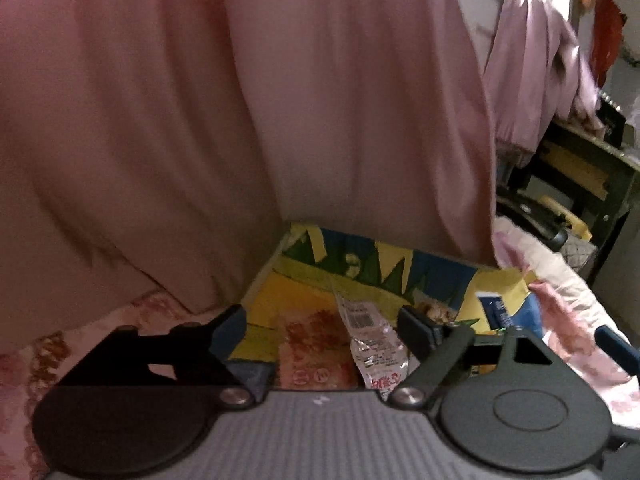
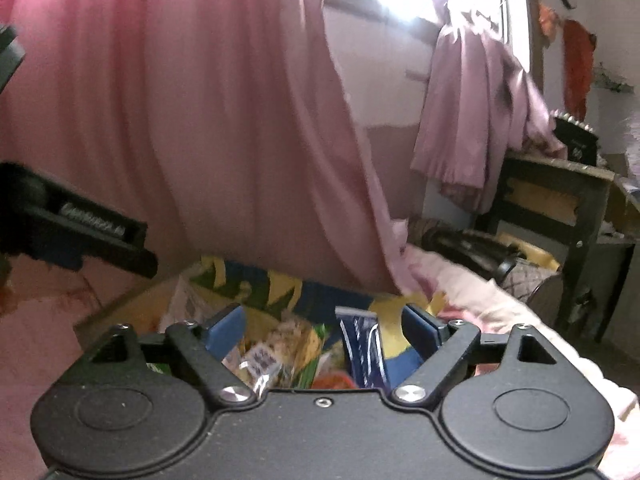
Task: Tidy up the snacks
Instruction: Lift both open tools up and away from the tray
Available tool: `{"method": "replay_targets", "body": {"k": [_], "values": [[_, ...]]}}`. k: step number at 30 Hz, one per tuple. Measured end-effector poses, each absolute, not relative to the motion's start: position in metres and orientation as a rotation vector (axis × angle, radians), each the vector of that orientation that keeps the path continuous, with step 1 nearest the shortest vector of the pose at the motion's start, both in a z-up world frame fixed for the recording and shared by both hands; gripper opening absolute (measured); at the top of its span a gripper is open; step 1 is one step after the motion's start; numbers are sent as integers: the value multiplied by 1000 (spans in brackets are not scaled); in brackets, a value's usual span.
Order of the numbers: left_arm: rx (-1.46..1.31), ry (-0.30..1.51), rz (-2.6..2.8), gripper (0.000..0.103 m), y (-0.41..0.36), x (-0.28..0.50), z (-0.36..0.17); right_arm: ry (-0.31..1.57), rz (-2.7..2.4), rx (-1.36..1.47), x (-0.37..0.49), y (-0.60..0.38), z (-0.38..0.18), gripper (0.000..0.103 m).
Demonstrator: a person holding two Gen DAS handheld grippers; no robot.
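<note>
A yellow, blue and green cardboard box (image 1: 360, 264) lies open on the pink bed and holds snack packets. In the left wrist view my left gripper (image 1: 324, 320) is open above it, with a clear packet with a barcode (image 1: 372, 344) between the fingers, untouched. A blue packet (image 1: 500, 312) stands at the box's right. In the right wrist view my right gripper (image 2: 326, 320) is open over the same box (image 2: 256, 280), above a clear barcode packet (image 2: 260, 360) and the blue packet (image 2: 364, 344). The left gripper (image 2: 80, 232) shows at the left.
A large pink curtain (image 1: 240, 120) hangs right behind the box. A pink jacket (image 2: 480, 112) hangs by the window. A dark wooden desk (image 2: 560, 200) stands at the right, with a black bag (image 2: 472, 248) below it. Pink floral bedding (image 1: 560, 320) surrounds the box.
</note>
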State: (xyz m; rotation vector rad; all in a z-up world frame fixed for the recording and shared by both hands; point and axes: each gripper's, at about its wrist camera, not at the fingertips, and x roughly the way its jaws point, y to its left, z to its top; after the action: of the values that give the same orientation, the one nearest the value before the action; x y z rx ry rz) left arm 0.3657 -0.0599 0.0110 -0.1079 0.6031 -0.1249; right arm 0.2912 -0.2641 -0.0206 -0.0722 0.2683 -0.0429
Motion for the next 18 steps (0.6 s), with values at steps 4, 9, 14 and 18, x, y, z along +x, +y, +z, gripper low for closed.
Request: {"method": "replay_targets", "body": {"k": [4,9,14,18], "values": [[-97,548,-103,99,-54,337,32,205,-44,-36,263,-271,5,95],[-89,480,-88,102,-48,299,51,135,-36,5,225,-278,29,102],[-79,438,-81,103,-44,262,63,101,-21,18,184,-278,40,102],[-61,412,-85,103,-43,234,64,101,-9,15,159,-276,41,102]]}}
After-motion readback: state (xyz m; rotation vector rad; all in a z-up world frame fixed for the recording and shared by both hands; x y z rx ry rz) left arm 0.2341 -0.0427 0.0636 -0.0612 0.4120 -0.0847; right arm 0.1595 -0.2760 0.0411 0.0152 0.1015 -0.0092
